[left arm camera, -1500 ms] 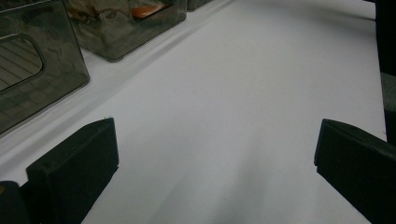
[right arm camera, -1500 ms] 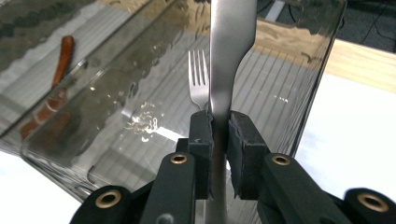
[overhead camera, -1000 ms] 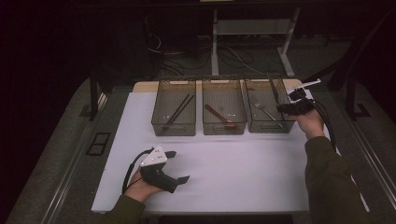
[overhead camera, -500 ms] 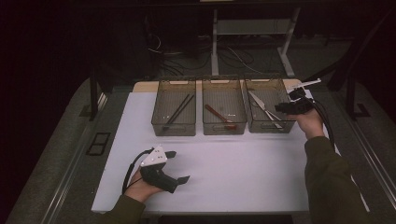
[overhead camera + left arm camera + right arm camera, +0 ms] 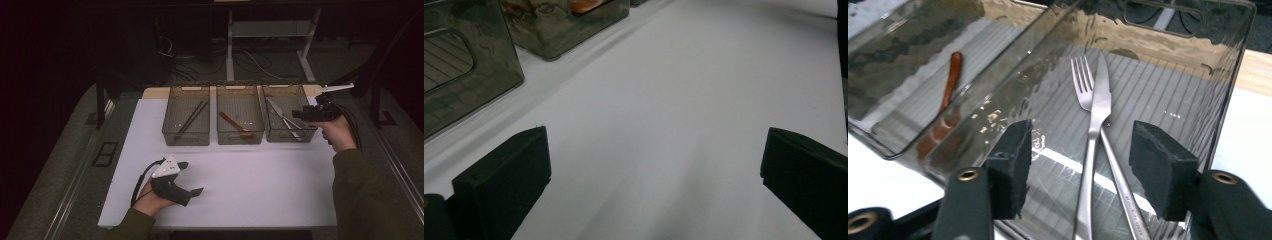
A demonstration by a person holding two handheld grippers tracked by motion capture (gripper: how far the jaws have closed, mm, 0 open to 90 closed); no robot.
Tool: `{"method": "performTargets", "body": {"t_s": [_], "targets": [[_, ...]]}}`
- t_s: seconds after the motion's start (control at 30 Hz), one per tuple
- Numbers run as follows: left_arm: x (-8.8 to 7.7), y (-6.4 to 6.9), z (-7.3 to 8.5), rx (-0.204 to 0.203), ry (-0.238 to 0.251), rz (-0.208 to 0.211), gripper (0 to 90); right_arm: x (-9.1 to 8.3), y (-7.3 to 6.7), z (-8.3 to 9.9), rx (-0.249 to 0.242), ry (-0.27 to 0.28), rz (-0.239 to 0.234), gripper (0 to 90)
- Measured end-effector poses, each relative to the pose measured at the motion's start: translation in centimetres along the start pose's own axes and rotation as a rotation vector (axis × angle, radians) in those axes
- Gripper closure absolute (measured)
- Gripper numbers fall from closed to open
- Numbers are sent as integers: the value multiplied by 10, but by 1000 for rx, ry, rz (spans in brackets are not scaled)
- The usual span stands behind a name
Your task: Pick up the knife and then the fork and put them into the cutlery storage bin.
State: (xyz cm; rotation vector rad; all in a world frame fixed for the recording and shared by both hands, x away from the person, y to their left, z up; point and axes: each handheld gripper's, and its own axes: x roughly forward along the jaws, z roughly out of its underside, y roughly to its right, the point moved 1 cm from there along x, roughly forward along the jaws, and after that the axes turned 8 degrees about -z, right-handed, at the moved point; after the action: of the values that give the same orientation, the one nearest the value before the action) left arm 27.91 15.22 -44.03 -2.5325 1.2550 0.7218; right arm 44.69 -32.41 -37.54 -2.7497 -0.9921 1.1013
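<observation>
Black foam pads stand parted on the right gripper (image 5: 1079, 165), and those jaws have just been opening: nothing is pinched between them now. Straight ahead of the pads, down in the clear bin (image 5: 1193, 95), lie a steel knife (image 5: 1093, 150) and a fork (image 5: 1108, 145), crossed over each other on the ribbed floor. The knife's handle runs back towards the gripper, right through the gap between the pads as the camera sees it, but neither pad presses on it, and I can't tell how far above it the pads hang. From above, the right gripper (image 5: 304, 114) sits at the right-hand wall of that bin (image 5: 287, 137), nose pointing in over the cutlery (image 5: 282, 119).

Off to the gripper's left, the next bin (image 5: 240, 140) holds a reddish-brown spoon (image 5: 949, 82), and beyond that a third bin (image 5: 186, 139) carries a pair of dark chopsticks (image 5: 191, 118).

Well away, near the front edge of the white tabletop (image 5: 260, 175), the left gripper (image 5: 192, 191) rests low in the person's hand. Its jaws are spread wide over bare white surface, holding nothing, with the bins (image 5: 464, 80) off to its left.
</observation>
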Motion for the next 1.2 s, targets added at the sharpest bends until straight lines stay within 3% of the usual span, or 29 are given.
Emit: {"method": "performTargets", "body": {"t_s": [0.5,0.97,1.2], "targets": [[-2,-1,-1,-3,27,-19,0,-12,-22,13,-72,46,-13,329],[-3,-2,1,-8,14,-29,0,-27,-56,38,-140,99,-106,290],[-4,-3,0,-9,-1,-26,0,-33,-72,53,-165,115,-131,268]]}}
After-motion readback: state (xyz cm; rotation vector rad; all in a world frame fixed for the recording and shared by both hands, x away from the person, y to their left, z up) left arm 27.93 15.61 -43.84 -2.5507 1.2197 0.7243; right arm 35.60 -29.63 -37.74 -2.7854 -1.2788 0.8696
